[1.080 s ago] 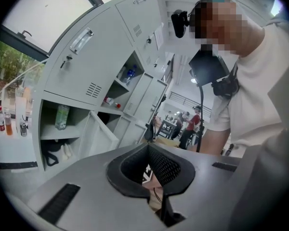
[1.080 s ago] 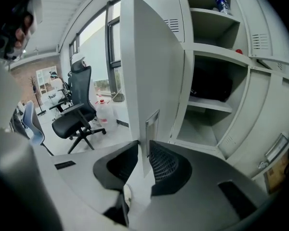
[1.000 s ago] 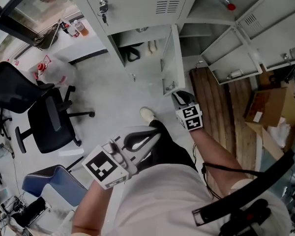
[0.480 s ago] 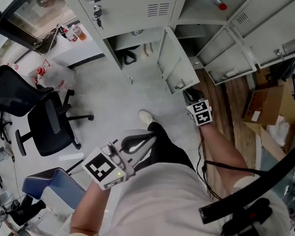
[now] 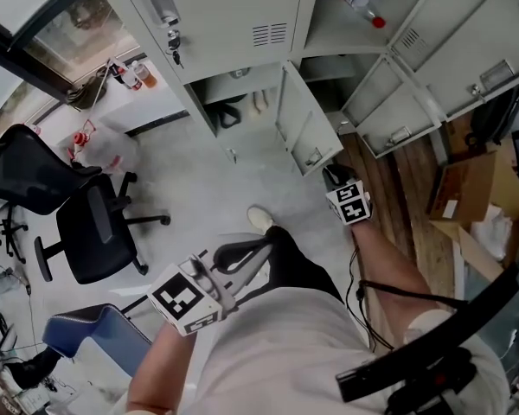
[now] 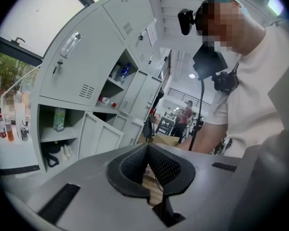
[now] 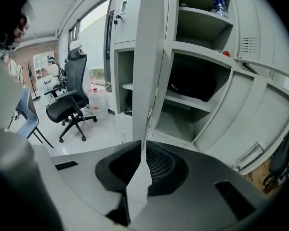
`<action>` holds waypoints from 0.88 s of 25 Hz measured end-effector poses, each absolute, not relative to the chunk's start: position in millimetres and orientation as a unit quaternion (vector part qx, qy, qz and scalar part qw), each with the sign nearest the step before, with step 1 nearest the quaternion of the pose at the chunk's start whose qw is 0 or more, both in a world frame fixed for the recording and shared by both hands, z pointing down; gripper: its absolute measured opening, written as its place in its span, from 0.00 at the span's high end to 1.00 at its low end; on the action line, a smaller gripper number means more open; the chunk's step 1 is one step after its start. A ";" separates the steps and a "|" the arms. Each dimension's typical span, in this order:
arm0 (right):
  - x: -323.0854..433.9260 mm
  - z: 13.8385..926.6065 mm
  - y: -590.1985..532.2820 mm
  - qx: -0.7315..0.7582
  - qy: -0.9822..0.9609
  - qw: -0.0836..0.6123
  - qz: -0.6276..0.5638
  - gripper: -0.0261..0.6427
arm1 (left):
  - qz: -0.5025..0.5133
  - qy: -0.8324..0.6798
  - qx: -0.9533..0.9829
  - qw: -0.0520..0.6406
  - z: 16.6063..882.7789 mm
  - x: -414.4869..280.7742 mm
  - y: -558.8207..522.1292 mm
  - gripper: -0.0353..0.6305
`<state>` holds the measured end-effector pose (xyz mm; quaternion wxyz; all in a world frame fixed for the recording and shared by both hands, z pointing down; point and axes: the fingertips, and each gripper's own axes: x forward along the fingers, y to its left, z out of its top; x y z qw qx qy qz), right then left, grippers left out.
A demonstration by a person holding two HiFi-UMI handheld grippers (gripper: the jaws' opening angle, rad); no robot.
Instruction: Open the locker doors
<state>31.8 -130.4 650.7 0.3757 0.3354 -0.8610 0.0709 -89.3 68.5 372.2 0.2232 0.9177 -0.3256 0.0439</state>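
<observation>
The grey lockers (image 5: 242, 7) stand ahead of me. My right gripper (image 5: 331, 175) is shut on the free edge of a lower locker door (image 5: 304, 132), which stands swung out from its compartment. In the right gripper view the door's edge (image 7: 149, 57) runs up from between the pads of the right gripper (image 7: 143, 150), whose jaws have just been closing on it. My left gripper (image 5: 268, 239) hangs low by my body, away from the lockers. In its own view the left gripper (image 6: 148, 149) is shut with nothing in it.
More locker doors (image 5: 389, 111) stand open to the right, and a bottle (image 5: 359, 0) lies on an upper shelf. A closed door with a key (image 5: 175, 40) is at the left. Black office chairs (image 5: 91, 232), a blue chair (image 5: 86, 335) and a cardboard box (image 5: 467, 188) stand around.
The lower locker door has swung further out to the right, with my right gripper moving along on its edge. The left gripper has stayed put.
</observation>
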 end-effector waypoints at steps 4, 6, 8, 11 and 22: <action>47.9 626.9 -102.1 0.338 -0.866 0.361 0.078 0.90 | 0.043 -0.332 0.918 0.215 365.8 -86.5 85.8 0.93; 56.3 598.9 -83.3 0.342 -0.872 0.336 0.095 0.90 | 0.041 -0.330 0.918 0.215 366.4 -82.4 95.2 0.93; 62.4 565.3 -59.2 0.346 -0.879 0.308 0.113 0.91 | 0.038 -0.321 0.921 0.219 367.5 -78.1 106.9 0.93; 67.5 514.7 -27.6 0.339 -0.891 0.275 0.127 0.91 | 0.031 -0.318 0.923 0.216 361.4 -75.2 118.7 0.93; 69.1 385.6 51.9 0.287 -0.938 0.180 0.074 0.92 | 0.045 -0.321 0.925 0.198 351.8 -36.5 146.0 0.93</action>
